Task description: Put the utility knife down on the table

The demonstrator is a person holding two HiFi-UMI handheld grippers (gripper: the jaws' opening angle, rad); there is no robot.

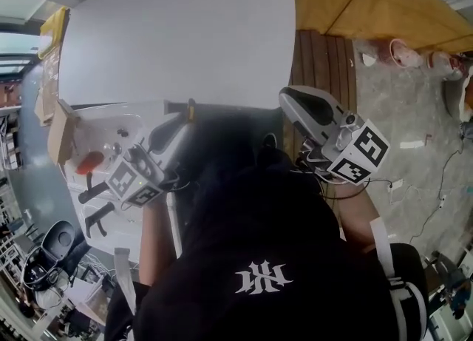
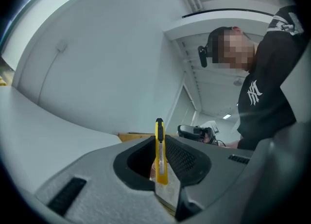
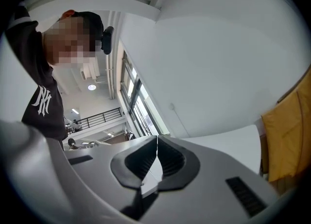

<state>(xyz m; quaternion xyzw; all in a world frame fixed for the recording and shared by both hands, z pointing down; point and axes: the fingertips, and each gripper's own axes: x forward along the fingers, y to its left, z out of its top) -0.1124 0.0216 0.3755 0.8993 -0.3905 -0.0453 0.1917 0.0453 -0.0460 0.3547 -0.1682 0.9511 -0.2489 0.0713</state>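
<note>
The left gripper (image 2: 159,140) has its jaws clamped on the yellow utility knife (image 2: 161,167), which stands upright between them with its tip poking above. The right gripper (image 3: 156,139) has its jaws pressed together on nothing. Both sit close to the person's chest, with the white surface (image 1: 185,36) beyond.

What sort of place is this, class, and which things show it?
Probably an indoor workshop or lab: a large white rectangular table, a white tray of hand tools beside it, and a bare grey concrete floor. The left gripper grips a yellow utility knife.
</note>
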